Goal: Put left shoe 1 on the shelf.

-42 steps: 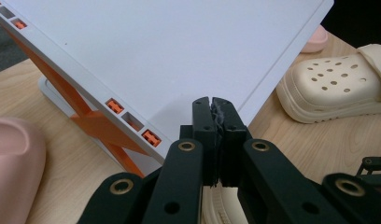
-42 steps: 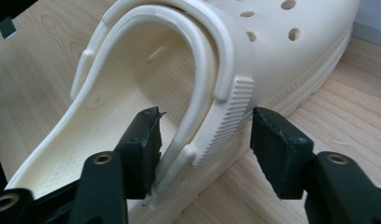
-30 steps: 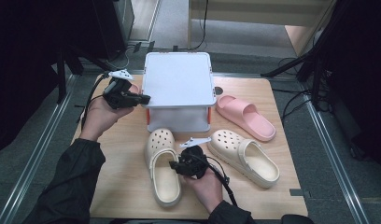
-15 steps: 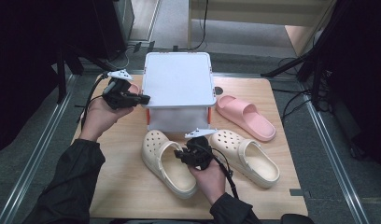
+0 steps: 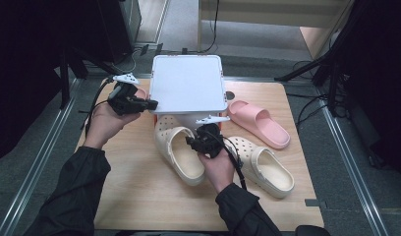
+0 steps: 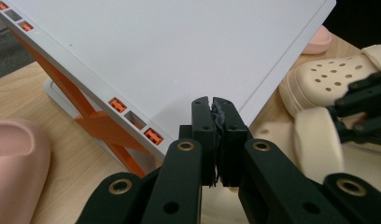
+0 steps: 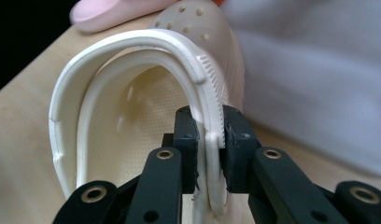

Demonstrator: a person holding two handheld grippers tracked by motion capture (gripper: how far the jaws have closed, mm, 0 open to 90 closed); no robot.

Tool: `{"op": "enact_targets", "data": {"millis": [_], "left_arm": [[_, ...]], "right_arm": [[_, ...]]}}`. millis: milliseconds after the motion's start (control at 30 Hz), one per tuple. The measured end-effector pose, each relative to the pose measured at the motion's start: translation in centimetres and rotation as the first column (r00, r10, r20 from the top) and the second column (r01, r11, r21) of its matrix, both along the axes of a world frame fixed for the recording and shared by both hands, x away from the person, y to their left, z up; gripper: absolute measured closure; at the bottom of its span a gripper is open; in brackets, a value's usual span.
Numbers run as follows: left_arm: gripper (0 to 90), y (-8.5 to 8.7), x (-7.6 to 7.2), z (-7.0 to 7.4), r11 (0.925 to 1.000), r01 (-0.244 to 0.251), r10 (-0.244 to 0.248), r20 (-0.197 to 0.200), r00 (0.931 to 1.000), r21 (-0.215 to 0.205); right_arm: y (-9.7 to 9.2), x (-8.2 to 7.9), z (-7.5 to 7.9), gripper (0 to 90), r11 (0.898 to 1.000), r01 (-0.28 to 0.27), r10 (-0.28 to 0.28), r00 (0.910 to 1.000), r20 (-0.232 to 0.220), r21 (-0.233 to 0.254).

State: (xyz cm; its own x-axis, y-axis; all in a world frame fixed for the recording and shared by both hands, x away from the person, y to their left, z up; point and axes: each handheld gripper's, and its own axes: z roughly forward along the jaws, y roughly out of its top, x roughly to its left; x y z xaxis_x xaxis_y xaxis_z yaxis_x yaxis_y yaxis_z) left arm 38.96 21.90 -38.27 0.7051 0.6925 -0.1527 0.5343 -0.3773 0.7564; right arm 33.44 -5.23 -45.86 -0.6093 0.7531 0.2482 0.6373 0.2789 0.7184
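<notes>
Left gripper (image 6: 212, 103), jaws together, hovers over white shelf (image 6: 179, 56).

The toe of the cream clog (image 5: 181, 153) is tucked out of sight beneath the white rack (image 5: 187, 83) in the high view. A pink slipper (image 6: 16, 163) is cut off by the frame's left edge in the left gripper view, where the right tool (image 6: 361, 109) is blurred.

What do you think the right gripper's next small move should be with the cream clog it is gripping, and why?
Probably carry it on toward the white rack's lower level. The right gripper is shut on the side wall of the cream clog, whose toe already points under the white rack, where its perforated toe sits at the shelf's edge. The left gripper, shut on nothing, is poised at the rack's corner.
</notes>
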Motion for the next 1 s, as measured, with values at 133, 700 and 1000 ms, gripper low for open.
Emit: {"op": "enact_targets", "data": {"millis": [133, 700, 1000], "left_arm": [[87.8, 0.1, 0.0, 0.0, 1.0000, 0.002, -0.002, -0.001, 1.0000, -0.002], [87.5, 0.1, 0.0, 0.0, 1.0000, 0.005, -0.005, -0.001, 1.0000, -0.001], [87.6, 0.1, 0.0, 0.0, 1.0000, 0.002, -0.002, 0.000, 1.0000, -0.002]], "right_arm": [[0.2, 1.5, -0.6, 79.5, 0.998, 0.057, -0.057, 0.9984, 0.005, -0.001], [0.3, 1.9, -3.1, 70.4, 0.993, 0.106, -0.105, 0.9943, -0.015, 0.053], [-1.4, -0.1, -1.2, 70.7, 0.996, 0.062, -0.065, 0.9963, 0.056, 0.066]]}}
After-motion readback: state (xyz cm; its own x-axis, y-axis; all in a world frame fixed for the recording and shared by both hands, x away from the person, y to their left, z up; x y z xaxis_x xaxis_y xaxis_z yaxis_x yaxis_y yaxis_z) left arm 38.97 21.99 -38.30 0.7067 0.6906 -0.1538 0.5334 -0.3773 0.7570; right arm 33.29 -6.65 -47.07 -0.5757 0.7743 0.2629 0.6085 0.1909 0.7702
